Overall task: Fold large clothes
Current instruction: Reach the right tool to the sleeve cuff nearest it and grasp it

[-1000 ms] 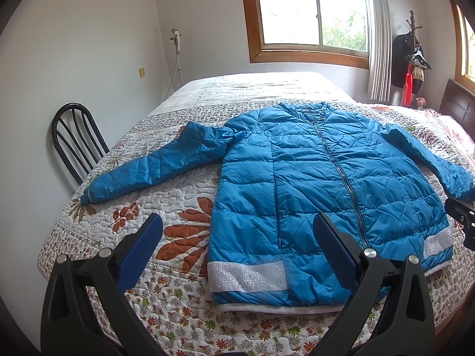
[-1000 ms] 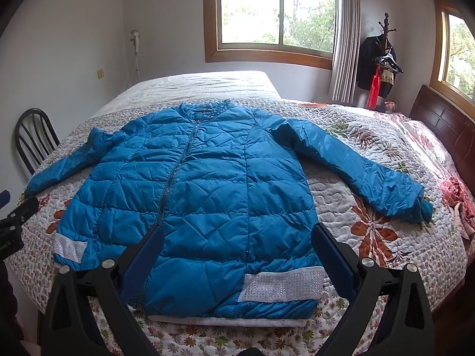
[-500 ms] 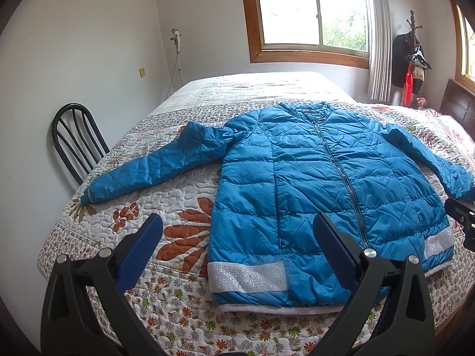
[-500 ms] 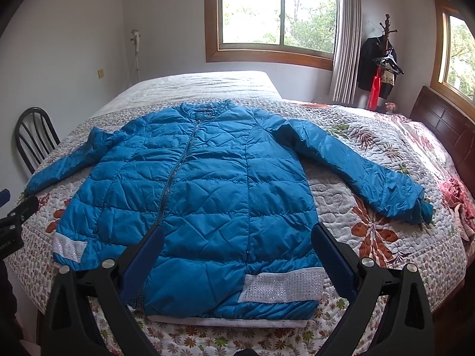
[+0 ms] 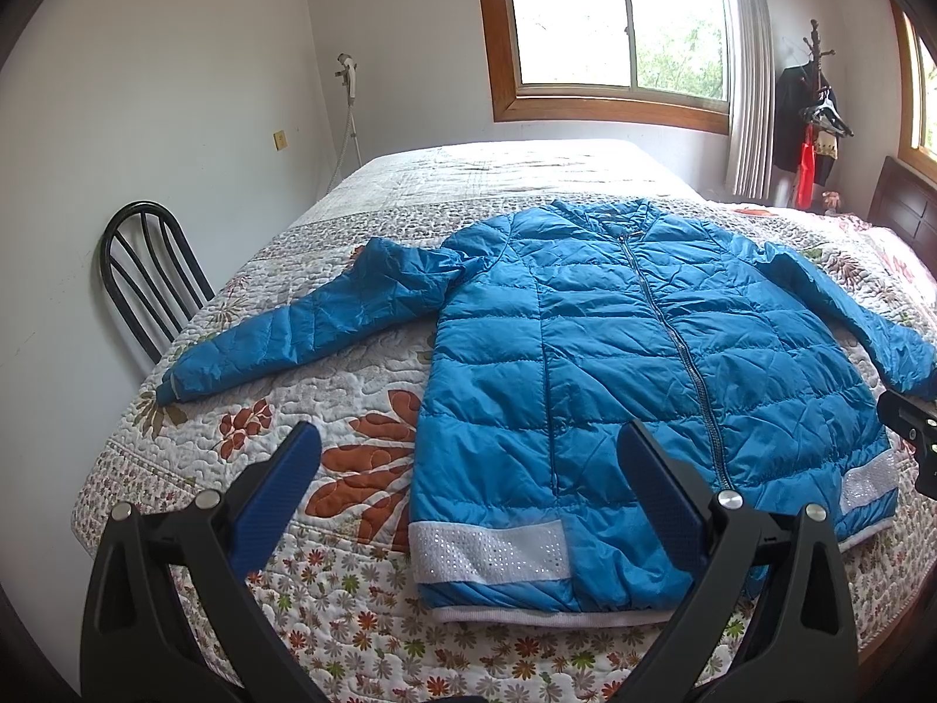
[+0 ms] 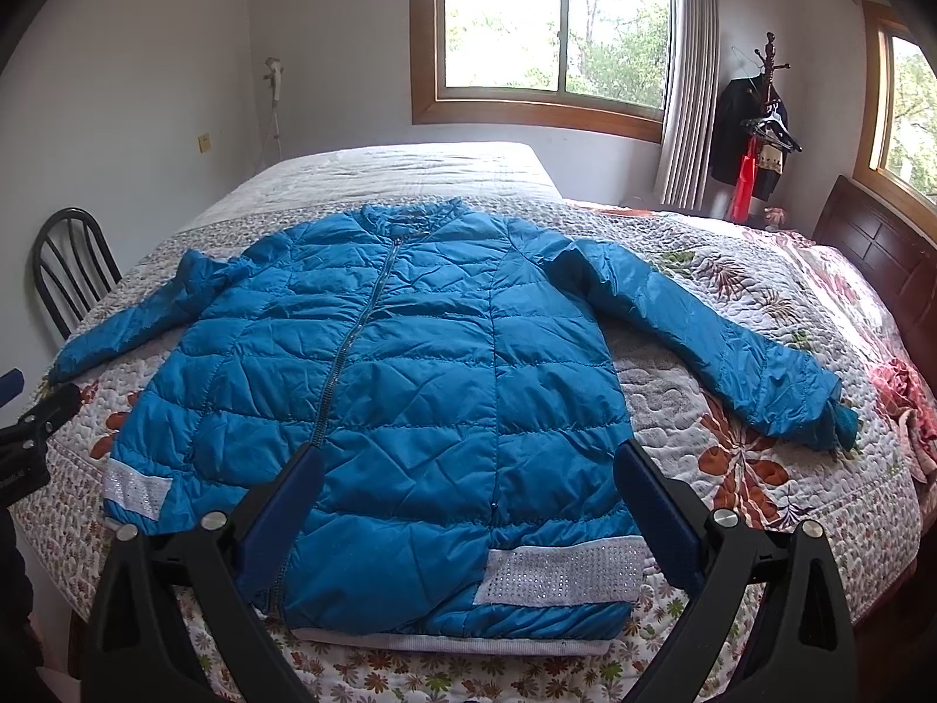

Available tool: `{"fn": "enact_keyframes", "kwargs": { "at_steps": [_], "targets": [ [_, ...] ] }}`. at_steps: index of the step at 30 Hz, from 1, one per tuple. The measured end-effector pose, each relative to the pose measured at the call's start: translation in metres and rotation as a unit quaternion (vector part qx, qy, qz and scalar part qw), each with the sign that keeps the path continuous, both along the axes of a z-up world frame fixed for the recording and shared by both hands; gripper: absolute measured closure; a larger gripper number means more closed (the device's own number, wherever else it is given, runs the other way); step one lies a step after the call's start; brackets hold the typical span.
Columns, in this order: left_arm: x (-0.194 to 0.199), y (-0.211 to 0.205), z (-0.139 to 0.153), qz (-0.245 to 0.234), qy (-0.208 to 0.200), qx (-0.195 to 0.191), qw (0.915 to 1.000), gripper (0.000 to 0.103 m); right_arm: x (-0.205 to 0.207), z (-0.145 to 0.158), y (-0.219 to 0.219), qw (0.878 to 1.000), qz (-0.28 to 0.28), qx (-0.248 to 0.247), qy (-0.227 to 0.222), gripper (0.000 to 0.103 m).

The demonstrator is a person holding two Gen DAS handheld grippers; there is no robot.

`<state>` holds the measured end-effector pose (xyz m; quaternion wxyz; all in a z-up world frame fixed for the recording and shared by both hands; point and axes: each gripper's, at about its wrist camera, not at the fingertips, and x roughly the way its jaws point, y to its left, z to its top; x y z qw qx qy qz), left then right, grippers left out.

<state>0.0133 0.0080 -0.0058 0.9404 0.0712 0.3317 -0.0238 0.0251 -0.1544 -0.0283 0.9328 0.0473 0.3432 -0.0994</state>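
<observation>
While the blue quilted jacket (image 5: 644, 363) lies zipped and face up across the bed (image 5: 363, 386), sleeves spread to either side, the left gripper (image 5: 468, 468) and right gripper (image 6: 468, 480) hover above its hem, fingers apart and empty. The padded shell looks slippery and springy: a shallow pinch could slide off, and a folded sleeve might puff open or drag the body askew.

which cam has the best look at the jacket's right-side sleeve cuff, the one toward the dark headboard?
Right wrist: the sleeve cuff lies fully visible on the quilt. In the left wrist view that cuff sits at the frame edge, distorted and partly cut off behind the right gripper's tip.
</observation>
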Motion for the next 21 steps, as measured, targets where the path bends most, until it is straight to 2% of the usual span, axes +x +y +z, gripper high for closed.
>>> {"fn": "enact_keyframes", "kwargs": {
  "at_steps": [5, 10, 12, 18, 21],
  "targets": [
    [0.005, 0.005, 0.001, 0.007, 0.003, -0.004, 1.0, 0.003, 0.012, -0.005, -0.006, 1.0, 0.007, 0.013, 0.007, 0.004],
    [0.023, 0.02, -0.003, 0.019, 0.013, -0.028, 0.9993, 0.003, 0.029, -0.009, -0.029, 0.999, -0.005, 0.029, 0.013, 0.004],
    [0.031, 0.025, -0.004, 0.03, 0.016, -0.031, 0.999, 0.003, 0.037, -0.012, -0.05, 0.999, -0.029, 0.04, 0.012, 0.004],
    [0.052, 0.038, -0.012, 0.054, 0.028, -0.026, 0.9978, 0.003, 0.061, -0.023, -0.115, 0.995, -0.091, 0.028, 0.038, 0.004],
    [0.064, 0.042, -0.015, 0.061, 0.033, -0.024, 0.9973, 0.003, 0.069, -0.03, -0.165, 0.988, -0.128, 0.064, 0.051, 0.004]
  ]
}}
